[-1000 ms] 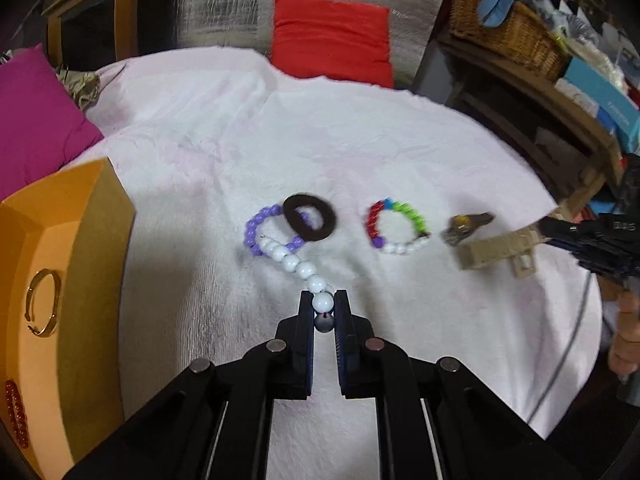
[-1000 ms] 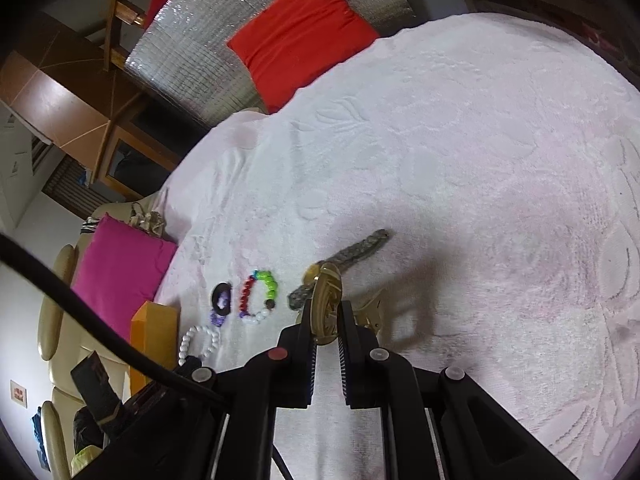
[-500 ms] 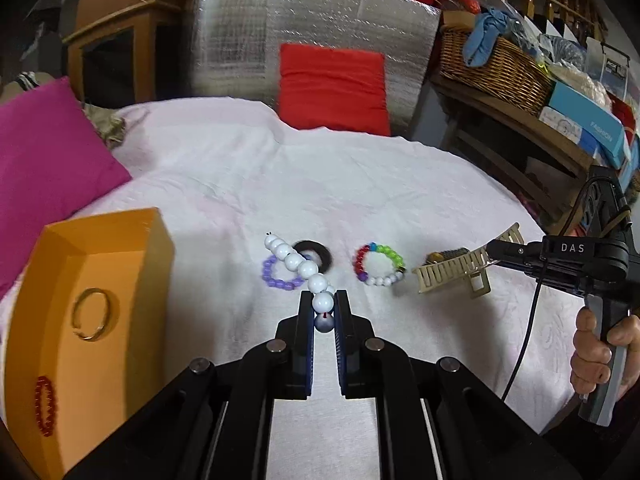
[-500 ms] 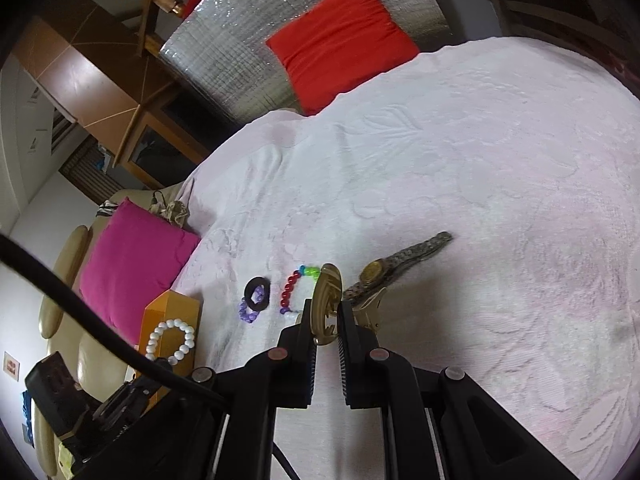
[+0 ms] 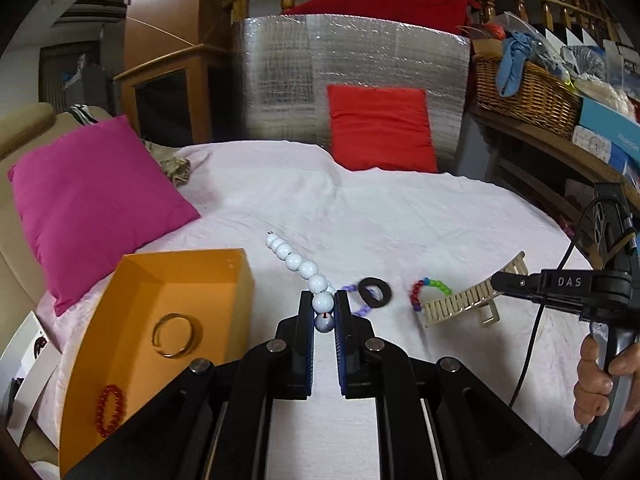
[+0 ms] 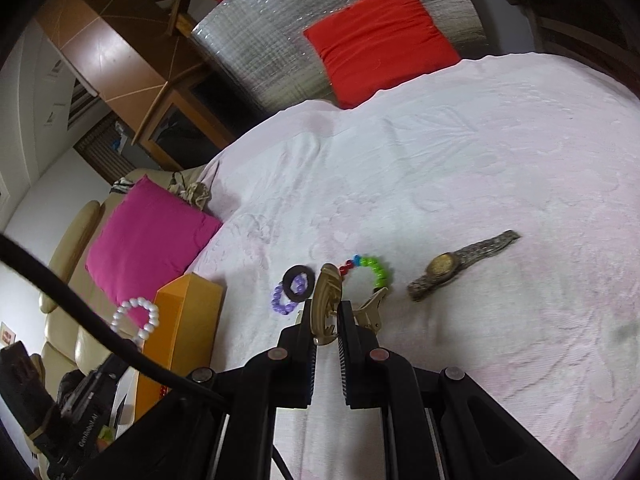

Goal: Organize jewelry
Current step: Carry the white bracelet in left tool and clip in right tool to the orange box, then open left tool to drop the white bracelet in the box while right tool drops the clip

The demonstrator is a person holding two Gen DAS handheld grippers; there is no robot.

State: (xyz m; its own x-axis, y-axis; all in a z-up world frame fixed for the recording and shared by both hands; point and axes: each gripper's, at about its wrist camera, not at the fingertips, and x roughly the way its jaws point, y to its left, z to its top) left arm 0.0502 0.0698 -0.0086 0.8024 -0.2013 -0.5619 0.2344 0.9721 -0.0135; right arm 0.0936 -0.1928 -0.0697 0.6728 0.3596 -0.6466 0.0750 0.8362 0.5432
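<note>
Left gripper (image 5: pixel 324 314): my jaws are clamped on the white bead bracelet (image 5: pixel 298 264), which sticks out ahead of the fingertips, lifted off the pink bedspread (image 5: pixel 400 216).
Right gripper (image 6: pixel 325 322): my jaws pinch the beige hair claw clip (image 6: pixel 326 300), held clear of the cover; a hand (image 5: pixel 600 376) grips its handle.
Orange box (image 5: pixel 160 280): I see it open just left of my left fingers, with a gold bangle (image 5: pixel 174 334) and a red bead bracelet (image 5: pixel 110 410) lying inside.
Left on the spread: purple bead bracelet (image 6: pixel 282 300) with a black ring (image 6: pixel 298 282) overlapping it, the multicoloured bead bracelet (image 6: pixel 370 266) beside them.
Wristwatch (image 6: pixel 460 264): lies flat, apart to the right.
</note>
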